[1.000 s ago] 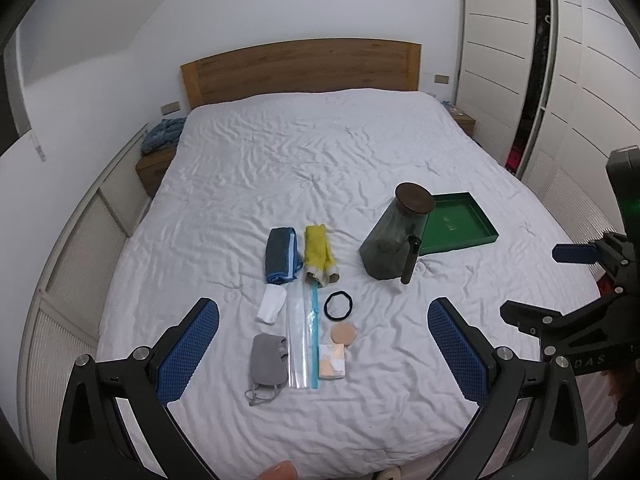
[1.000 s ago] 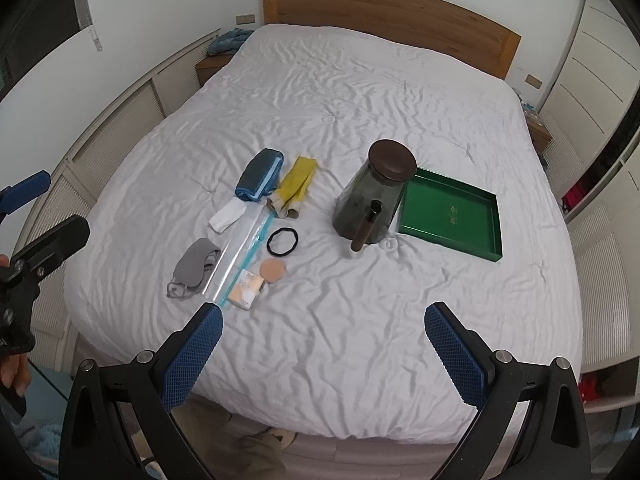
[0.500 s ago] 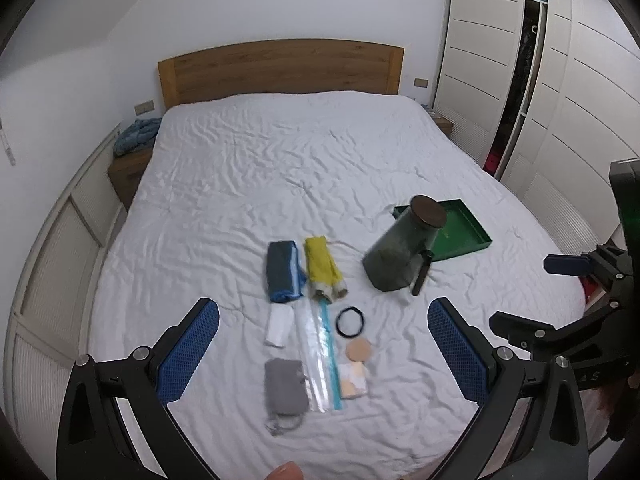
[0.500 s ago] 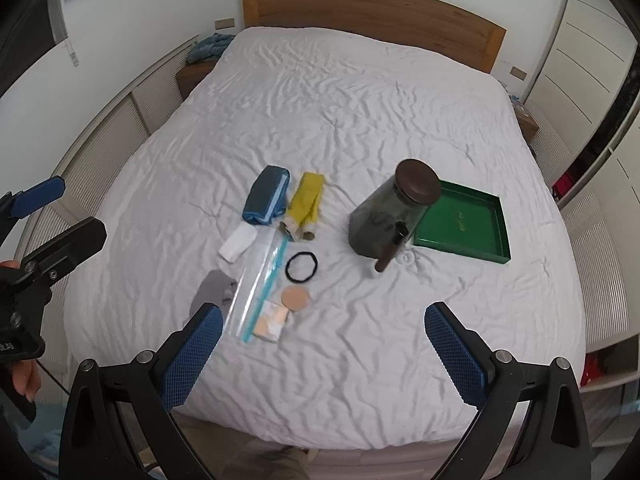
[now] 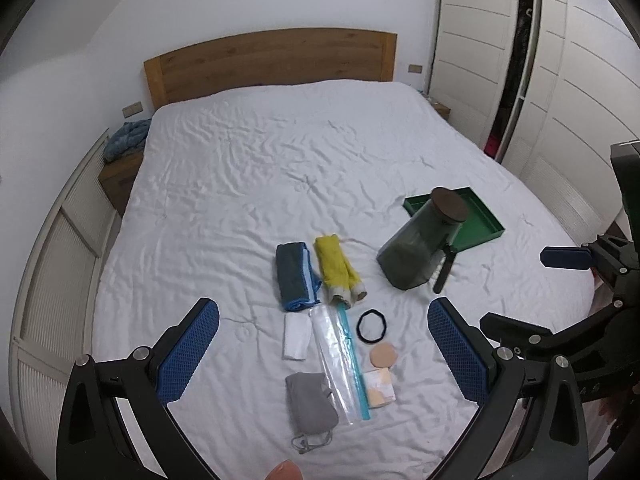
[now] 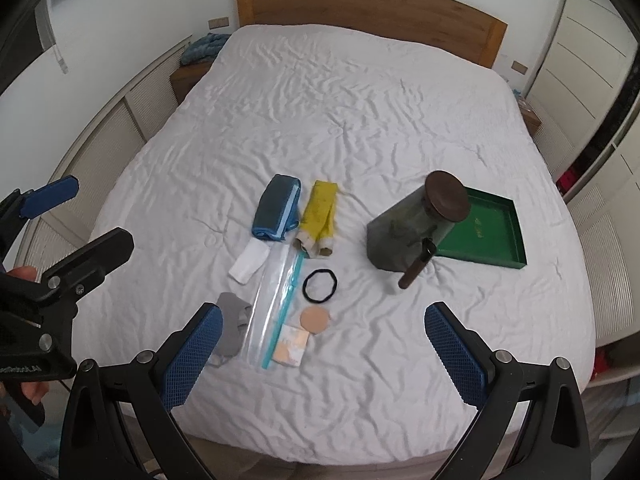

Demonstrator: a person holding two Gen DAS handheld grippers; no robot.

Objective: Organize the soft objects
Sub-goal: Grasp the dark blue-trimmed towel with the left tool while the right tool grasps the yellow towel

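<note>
White bed point(image 6: 360, 128): right claw point(image 6: 320, 350) hides part of grey cloth point(image 6: 234, 324).

The left gripper point(image 5: 320, 354) hovers over the near end of a white bed point(image 5: 248, 168), jaws wide apart and holding nothing. Below lie a blue towel point(image 5: 295, 275) and yellow cloth point(image 5: 337, 271) side by side, then a white pad point(image 5: 296, 336), a clear zip bag point(image 5: 340, 360), a black hair tie point(image 5: 372, 323), a round puff point(image 5: 382, 355), a puff packet point(image 5: 380, 387) and a grey mask point(image 5: 312, 406). A dark jar point(image 5: 420, 248) leans against a green tray point(image 5: 486, 220). The right gripper point(image 5: 568, 288) shows at the right edge.
</note>
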